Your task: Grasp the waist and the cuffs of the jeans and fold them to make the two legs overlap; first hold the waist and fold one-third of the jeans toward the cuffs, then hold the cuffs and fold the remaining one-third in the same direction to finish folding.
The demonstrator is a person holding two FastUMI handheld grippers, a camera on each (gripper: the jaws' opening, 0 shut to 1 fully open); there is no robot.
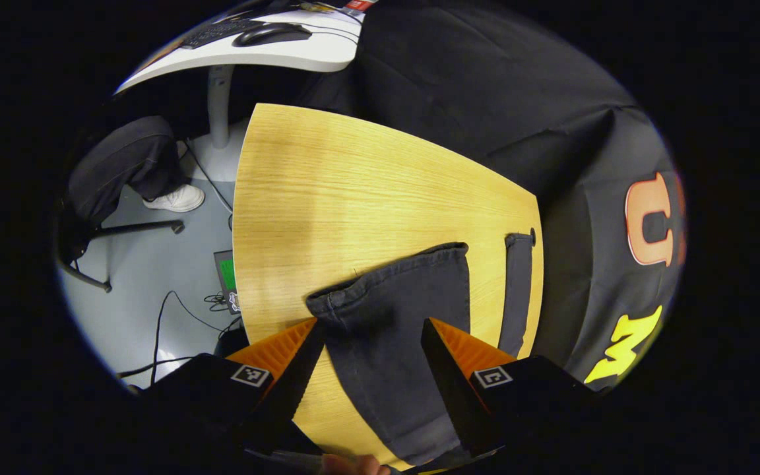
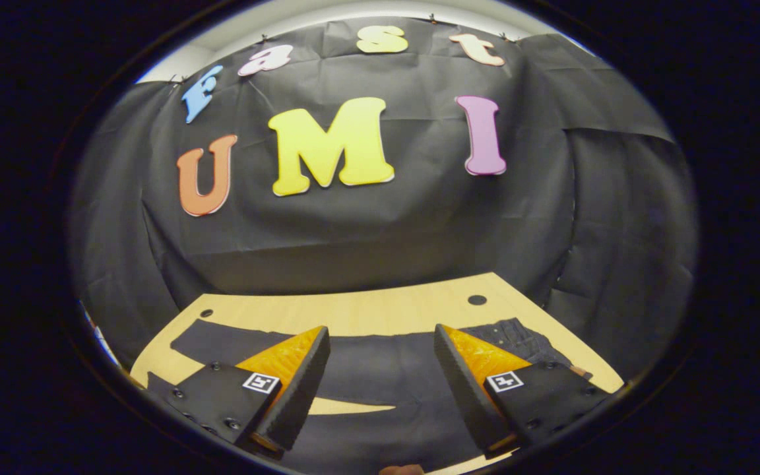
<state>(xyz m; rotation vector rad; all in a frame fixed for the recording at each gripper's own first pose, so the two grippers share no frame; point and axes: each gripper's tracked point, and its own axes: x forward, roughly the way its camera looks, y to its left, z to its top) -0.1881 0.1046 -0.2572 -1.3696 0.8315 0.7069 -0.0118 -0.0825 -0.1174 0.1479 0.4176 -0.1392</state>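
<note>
Dark jeans lie spread on a light wooden table (image 1: 327, 198). In the left gripper view the near leg's cuff (image 1: 393, 277) lies straight ahead of my left gripper (image 1: 372, 330), which hangs open over that leg. The other leg's cuff (image 1: 518, 290) lies apart, near the table's far edge. In the right gripper view the jeans (image 2: 380, 369) stretch across the table (image 2: 380, 310), both legs running left, the waist (image 2: 518, 336) at the right. My right gripper (image 2: 382, 343) stands open above the middle of the jeans.
Black booth cloth (image 2: 380, 231) rises behind the table. In the left gripper view, past the table's end, there is a grey floor with cables (image 1: 175, 316), a seated person's leg and white shoe (image 1: 175, 198), and a white desk (image 1: 274, 49) with a keyboard and mouse.
</note>
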